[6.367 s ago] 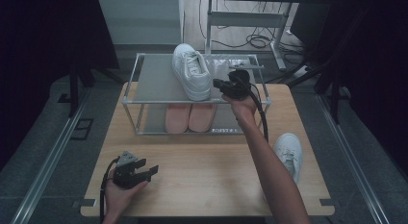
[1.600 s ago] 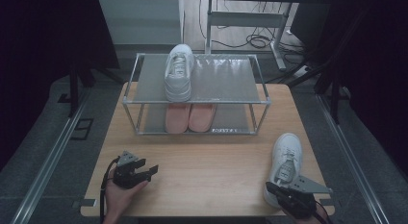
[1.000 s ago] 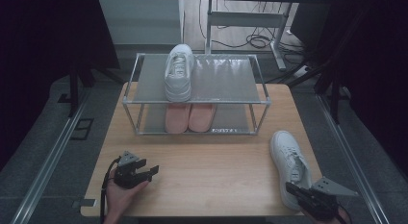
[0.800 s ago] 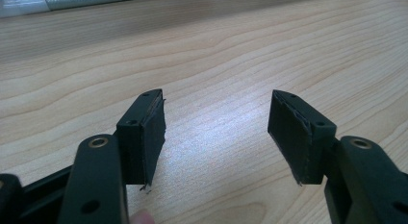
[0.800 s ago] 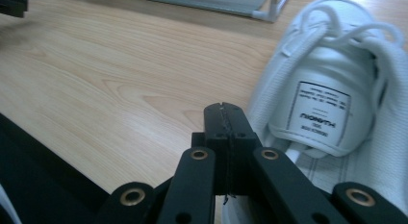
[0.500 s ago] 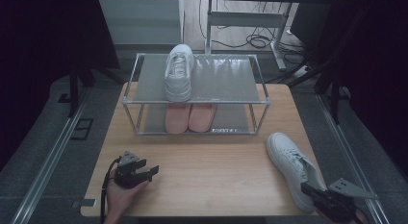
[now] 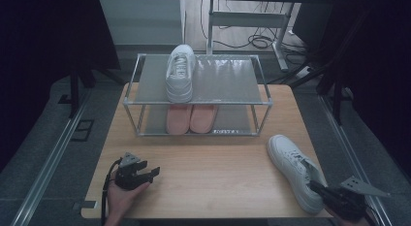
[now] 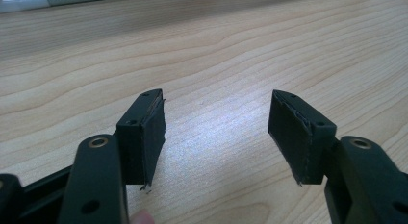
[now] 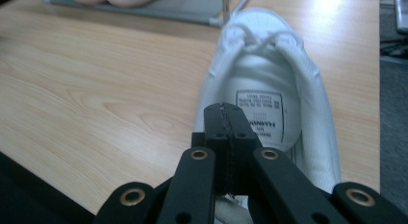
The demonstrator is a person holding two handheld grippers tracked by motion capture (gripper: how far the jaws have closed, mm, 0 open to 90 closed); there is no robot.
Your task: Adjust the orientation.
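While wooden table (image 7: 213, 177) bears rack (image 7: 196, 97), dark room surrounds.

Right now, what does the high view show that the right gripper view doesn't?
High view: the top shoe on the upper shelf, and the open left gripper. Right gripper view: the label inside the loose shoe. Both: the table, the loose shoe, and the right gripper, shut on its heel.

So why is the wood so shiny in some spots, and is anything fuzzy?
Left gripper view: lamp glare whitens the table between the open jaws. Right gripper view: glare at the top, and the white shoe looks soft beyond the sharp jaws. High view: dim, dark at the sides.
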